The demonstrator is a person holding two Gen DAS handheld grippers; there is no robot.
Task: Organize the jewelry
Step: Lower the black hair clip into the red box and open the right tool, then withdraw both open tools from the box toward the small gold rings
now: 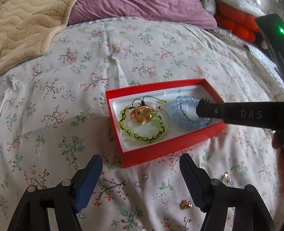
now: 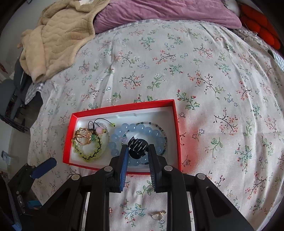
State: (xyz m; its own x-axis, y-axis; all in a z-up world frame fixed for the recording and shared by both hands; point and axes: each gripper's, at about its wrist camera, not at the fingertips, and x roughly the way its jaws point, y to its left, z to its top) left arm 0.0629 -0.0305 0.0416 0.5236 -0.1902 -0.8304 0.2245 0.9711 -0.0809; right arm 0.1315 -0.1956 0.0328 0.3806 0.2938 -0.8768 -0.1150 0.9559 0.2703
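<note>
A red box (image 1: 159, 154) (image 2: 122, 108) with a white lining lies on the floral bedspread. It holds a green bead bracelet (image 1: 143, 136) (image 2: 88, 156), a gold ring ornament (image 1: 142, 114) (image 2: 82, 136) and a blue bead bracelet (image 1: 186, 103) (image 2: 140, 128). My right gripper (image 2: 137, 151) is shut on a black hair claw clip (image 2: 137, 146) over the blue bracelet; it also shows in the left wrist view (image 1: 204, 106). My left gripper (image 1: 141, 177) is open and empty, near the box's front side.
Loose on the bedspread lie a gold earring (image 1: 185, 204), a clear stone piece (image 1: 226, 176) and a gold-rimmed piece (image 2: 158, 215). A beige blanket (image 2: 53, 44), a purple pillow (image 2: 159, 12) and an orange cushion (image 2: 262, 26) lie at the far end.
</note>
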